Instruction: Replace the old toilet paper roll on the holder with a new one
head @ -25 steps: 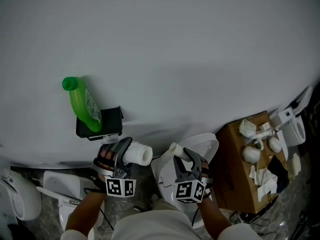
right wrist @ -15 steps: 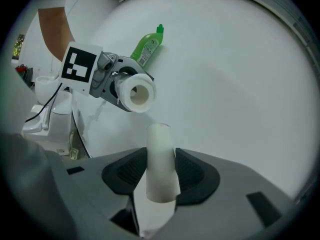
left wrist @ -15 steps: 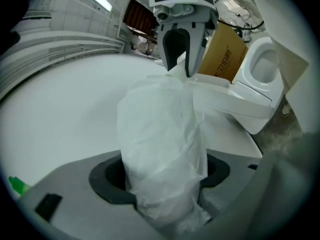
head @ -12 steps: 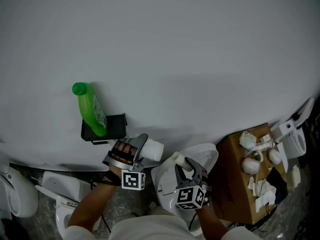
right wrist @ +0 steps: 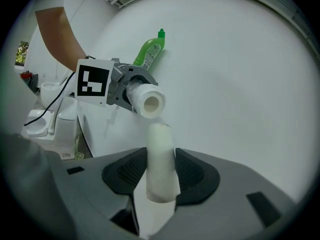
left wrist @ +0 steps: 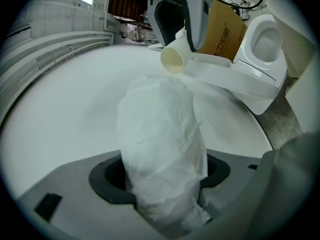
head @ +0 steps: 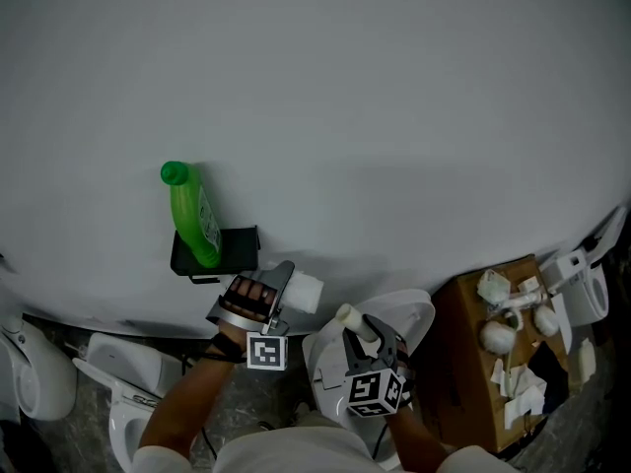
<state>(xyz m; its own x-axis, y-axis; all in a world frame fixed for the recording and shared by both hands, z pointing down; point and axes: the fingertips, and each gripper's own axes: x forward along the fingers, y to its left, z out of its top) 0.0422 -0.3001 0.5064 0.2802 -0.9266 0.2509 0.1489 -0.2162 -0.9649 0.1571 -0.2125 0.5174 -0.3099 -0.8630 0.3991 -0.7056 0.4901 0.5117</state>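
In my right tongs (right wrist: 161,171) I have the bare tube (right wrist: 160,154) of the old roll, pinched across its middle with the pads pressed on both sides. It stands lower than the black holder (head: 232,249) on the wall and off to its right, above a white toilet (head: 419,308). My left tongs (left wrist: 162,176) are spread wide but full: they clamp the new roll (left wrist: 160,134), soft white paper bulging between the pads, and its open end sits just below and to the right of the holder, close to it but not touching. I judge the old tube is already off and the step in hand is seating the new roll. To do that well I should keep the hole in the roll lined up with whatever peg the holder has, which I cannot make out from here. I should also squeeze lightly so the core stays round, and let go only once the roll bears on the holder. Inside the holder stands a green bottle (head: 194,215), tilted with its cap up and to the left, so I should come in from below and not knock it. Well off to the right of the holder is a brown cardboard box (head: 468,363) with crumpled white paper and small white pieces (head: 498,333) in it, a likely place for the tube.
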